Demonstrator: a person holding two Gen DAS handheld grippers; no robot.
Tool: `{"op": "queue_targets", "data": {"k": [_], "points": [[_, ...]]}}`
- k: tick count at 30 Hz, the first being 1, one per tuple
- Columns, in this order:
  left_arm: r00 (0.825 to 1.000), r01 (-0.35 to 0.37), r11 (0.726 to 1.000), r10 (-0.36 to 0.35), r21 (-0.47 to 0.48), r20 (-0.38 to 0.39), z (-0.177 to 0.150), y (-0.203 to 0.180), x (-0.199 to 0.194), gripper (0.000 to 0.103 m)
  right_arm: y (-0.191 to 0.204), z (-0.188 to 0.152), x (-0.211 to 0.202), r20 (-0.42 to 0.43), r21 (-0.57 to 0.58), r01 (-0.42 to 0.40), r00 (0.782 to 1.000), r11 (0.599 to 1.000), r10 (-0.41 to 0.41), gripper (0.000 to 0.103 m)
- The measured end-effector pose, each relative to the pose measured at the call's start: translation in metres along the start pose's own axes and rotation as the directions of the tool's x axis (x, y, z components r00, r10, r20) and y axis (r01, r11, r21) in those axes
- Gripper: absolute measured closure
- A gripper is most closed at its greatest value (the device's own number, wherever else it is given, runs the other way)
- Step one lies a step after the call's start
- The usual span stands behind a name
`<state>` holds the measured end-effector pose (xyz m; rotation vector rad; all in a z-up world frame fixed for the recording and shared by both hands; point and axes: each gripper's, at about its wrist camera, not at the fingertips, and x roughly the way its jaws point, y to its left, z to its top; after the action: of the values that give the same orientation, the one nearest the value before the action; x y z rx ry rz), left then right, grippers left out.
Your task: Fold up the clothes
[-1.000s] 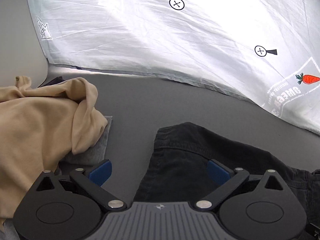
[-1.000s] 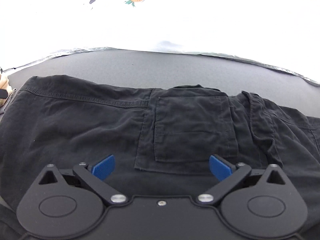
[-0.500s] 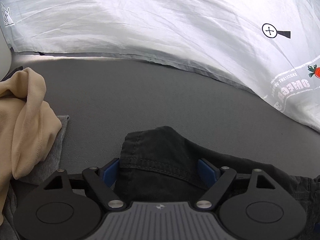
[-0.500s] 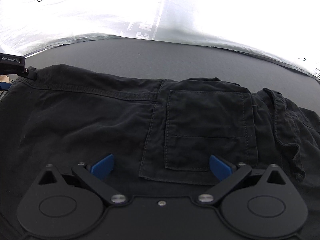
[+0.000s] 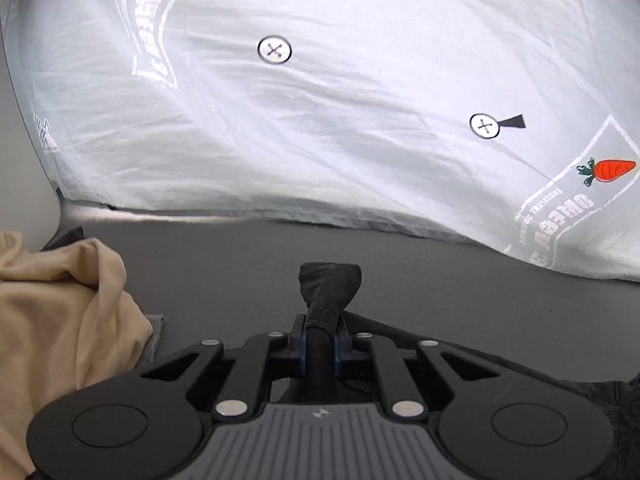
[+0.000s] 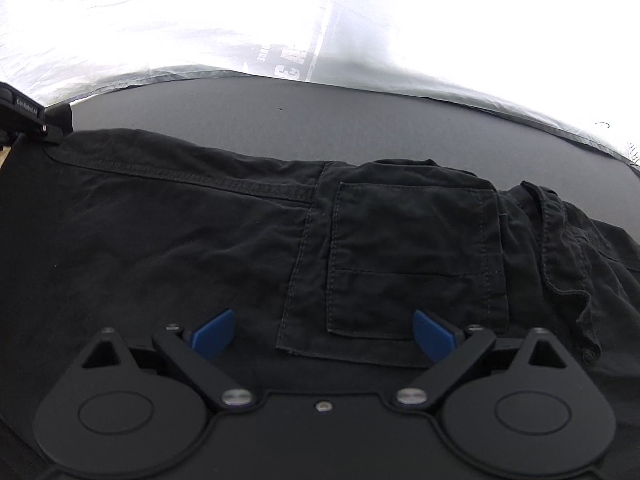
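Black trousers (image 6: 160, 240) lie spread on the dark grey tabletop (image 6: 280, 120), back pocket (image 6: 412, 256) facing up. My left gripper (image 5: 320, 340) is closing its jaws on a bunched corner of the trousers (image 5: 330, 284). The pads press the fabric, which sticks up past the tips. The same gripper (image 6: 24, 120) shows at the trousers' far left corner in the right wrist view. My right gripper (image 6: 324, 332) hovers just over the trousers near the pocket. Its jaws are wide and closing a little, and they pinch nothing.
A beige garment (image 5: 60, 320) is piled at the left on a grey cloth (image 5: 154, 344). A white printed sheet (image 5: 320, 120) with carrot marks hangs behind the table's far edge. Bare grey tabletop (image 5: 240, 272) lies between the trousers and the sheet.
The left gripper went from wide open to closed on the trousers' corner and has lifted it, bunching the fabric. The right gripper stayed over the pocket.
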<state>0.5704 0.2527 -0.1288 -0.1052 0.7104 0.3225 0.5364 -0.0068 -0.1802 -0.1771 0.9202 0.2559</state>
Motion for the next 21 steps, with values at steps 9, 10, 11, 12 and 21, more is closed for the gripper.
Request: {"op": "queue_targets", "data": {"k": [9,10,11,12,21], "points": [[0.978,-0.148,0.98,0.166,0.134,-0.13,0.005,-0.011,0.052,0.064,-0.022,-0.011,-0.047,0.044,0.093,-0.025,0.999,0.995,0.021,0.007],[0.967,-0.16,0.977,0.185,0.143,-0.177,-0.001,-0.008,0.06,0.063,-0.027,-0.015,-0.051,0.036,0.091,0.001,0.999,0.996,-0.004,0.007],[0.966,-0.17,0.977,0.19,0.126,-0.177,-0.006,-0.003,0.054,0.061,-0.032,-0.019,-0.057,0.03,0.092,0.028,0.999,0.995,-0.031,0.007],[0.968,-0.174,0.979,0.19,0.105,-0.162,-0.008,0.002,0.042,0.053,-0.039,-0.024,-0.064,0.028,0.1,0.05,0.998,0.994,-0.054,0.007],[0.988,-0.086,0.996,0.088,0.027,-0.13,-0.072,0.019,-0.106,0.028,-0.113,-0.104,-0.131,-0.051,0.211,0.25,0.968,0.945,-0.245,0.007]]}}
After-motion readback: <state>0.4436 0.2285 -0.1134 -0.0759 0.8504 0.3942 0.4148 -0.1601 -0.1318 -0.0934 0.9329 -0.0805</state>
